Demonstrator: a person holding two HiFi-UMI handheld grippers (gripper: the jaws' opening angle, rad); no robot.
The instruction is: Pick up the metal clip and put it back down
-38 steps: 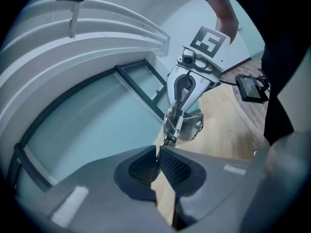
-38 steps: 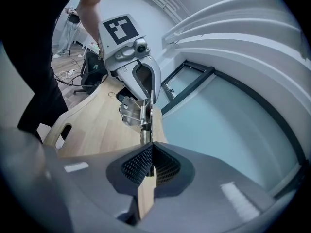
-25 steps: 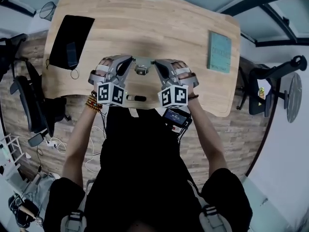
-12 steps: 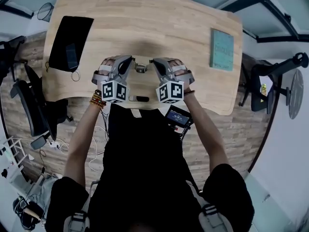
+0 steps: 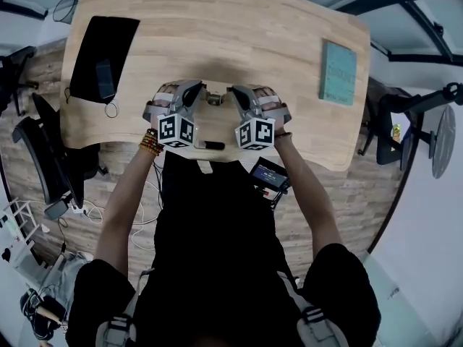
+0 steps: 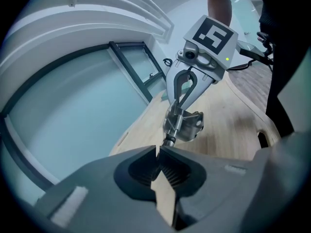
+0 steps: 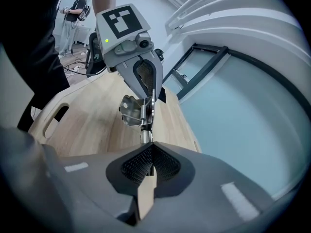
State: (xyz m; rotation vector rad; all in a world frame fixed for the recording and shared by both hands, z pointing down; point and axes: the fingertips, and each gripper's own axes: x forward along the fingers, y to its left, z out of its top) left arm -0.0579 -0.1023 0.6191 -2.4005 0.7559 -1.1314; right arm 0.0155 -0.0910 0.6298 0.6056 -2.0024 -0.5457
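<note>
Left gripper [image 6: 159,152] and right gripper [image 7: 151,148] each clamp one end of the metal clip [image 5: 214,100] at the near edge of the tabletop [image 5: 217,42].

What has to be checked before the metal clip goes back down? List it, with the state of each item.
1. Left hand-held gripper shut on one end of the metal clip: ok.
2. Right hand-held gripper shut on the other end: ok.
3. Clip over bare wood of the table: ok.
4. Black mat and teal book lie well away from the landing spot: ok.
5. Clip already touching the table: cannot tell.
</note>
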